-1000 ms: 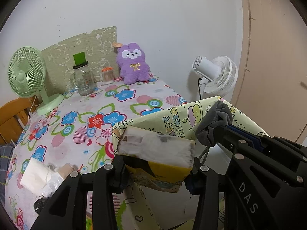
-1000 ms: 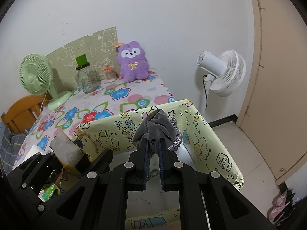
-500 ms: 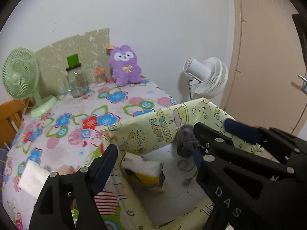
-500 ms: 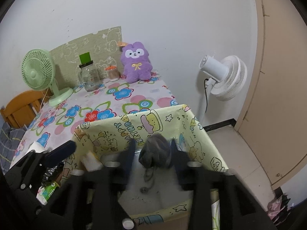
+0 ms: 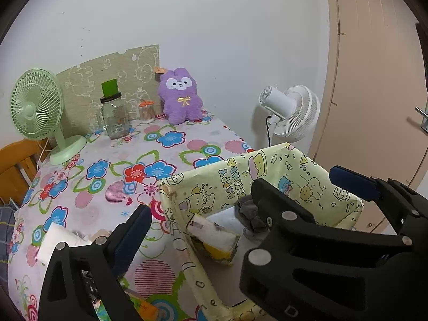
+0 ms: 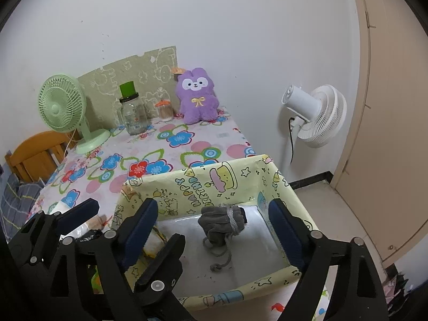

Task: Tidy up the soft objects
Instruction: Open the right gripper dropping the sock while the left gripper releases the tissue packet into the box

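Box: grey glove, cuff rightward.

White wall, beige door, floral-clothed table, 2 fans.

Two fans – one plush, two jars, one box.

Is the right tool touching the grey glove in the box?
Apart. The right wrist view shows the right tool open, clear gaps separating both pads from the grey glove.
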The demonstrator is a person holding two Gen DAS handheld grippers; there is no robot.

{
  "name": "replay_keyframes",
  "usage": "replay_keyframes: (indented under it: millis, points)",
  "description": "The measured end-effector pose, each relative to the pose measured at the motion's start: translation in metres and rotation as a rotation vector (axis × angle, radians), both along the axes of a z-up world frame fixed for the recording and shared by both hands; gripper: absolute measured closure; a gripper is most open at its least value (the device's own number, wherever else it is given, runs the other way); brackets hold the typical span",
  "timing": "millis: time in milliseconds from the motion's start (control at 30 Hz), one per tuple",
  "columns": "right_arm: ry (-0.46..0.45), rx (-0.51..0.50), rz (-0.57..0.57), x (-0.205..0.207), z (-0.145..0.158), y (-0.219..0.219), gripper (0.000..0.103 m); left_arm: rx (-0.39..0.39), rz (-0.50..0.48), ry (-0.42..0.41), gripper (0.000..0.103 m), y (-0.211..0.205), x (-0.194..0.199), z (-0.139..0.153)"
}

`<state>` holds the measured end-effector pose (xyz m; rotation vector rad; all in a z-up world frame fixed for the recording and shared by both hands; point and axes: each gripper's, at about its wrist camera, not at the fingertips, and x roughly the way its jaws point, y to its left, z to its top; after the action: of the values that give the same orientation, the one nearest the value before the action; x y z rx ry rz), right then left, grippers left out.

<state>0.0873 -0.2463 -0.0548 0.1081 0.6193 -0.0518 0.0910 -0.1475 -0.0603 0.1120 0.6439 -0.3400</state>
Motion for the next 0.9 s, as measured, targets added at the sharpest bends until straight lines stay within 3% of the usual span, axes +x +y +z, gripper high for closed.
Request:
replay_keyframes:
  millis: [900]
  points:
    - [-0.113,-0.024,0.027,-0.043,0.042,0.046,0.002,-0.006,0.057,-0.104,0.002,0.046,-0.043,0.039]
